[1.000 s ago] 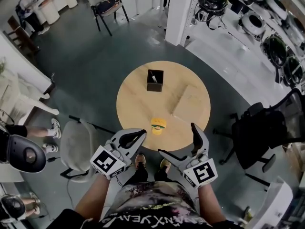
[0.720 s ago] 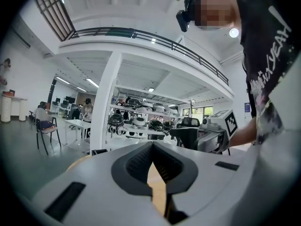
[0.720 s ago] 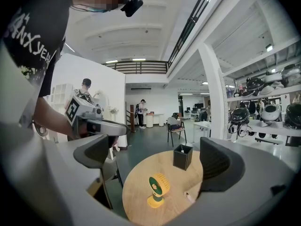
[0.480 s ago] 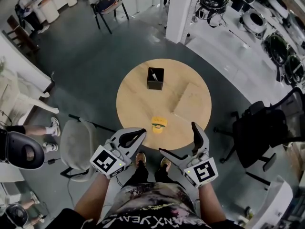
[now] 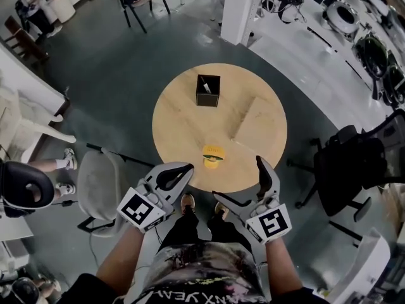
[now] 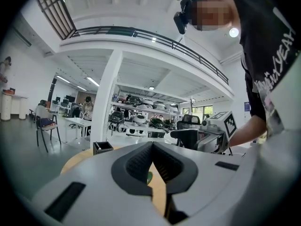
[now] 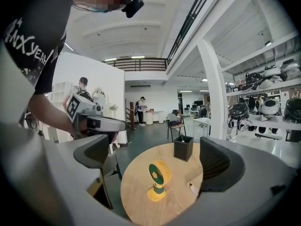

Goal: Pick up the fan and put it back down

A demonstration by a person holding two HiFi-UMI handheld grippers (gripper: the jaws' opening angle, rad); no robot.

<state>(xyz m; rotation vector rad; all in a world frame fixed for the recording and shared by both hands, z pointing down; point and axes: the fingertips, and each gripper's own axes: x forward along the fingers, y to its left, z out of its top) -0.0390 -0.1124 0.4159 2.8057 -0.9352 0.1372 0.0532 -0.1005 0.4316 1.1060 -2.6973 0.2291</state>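
Note:
A small yellow fan [image 5: 213, 156] with a green centre stands upright near the front edge of the round wooden table [image 5: 180, 116]. Both grippers hover short of that edge, apart from the fan. My left gripper [image 5: 175, 175] is shut with nothing in it; in its own view the left gripper [image 6: 151, 150] has its pads meeting, and a sliver of the fan [image 6: 149, 177] shows below them. My right gripper [image 5: 239, 183] is open and empty. The right gripper view frames the fan [image 7: 159, 178] between the spread jaws of the right gripper [image 7: 157, 157].
A black square holder [image 5: 207, 90] stands at the table's far side, and a pale sheet [image 5: 259, 126] lies to the right. A grey chair [image 5: 101, 183] stands left of the table, a black office chair [image 5: 351, 166] to its right. A white pillar [image 5: 240, 8] rises behind.
The head view has shifted, so the table and fan sit a little higher in frame. Both grippers hold about the same place, jaws unchanged.

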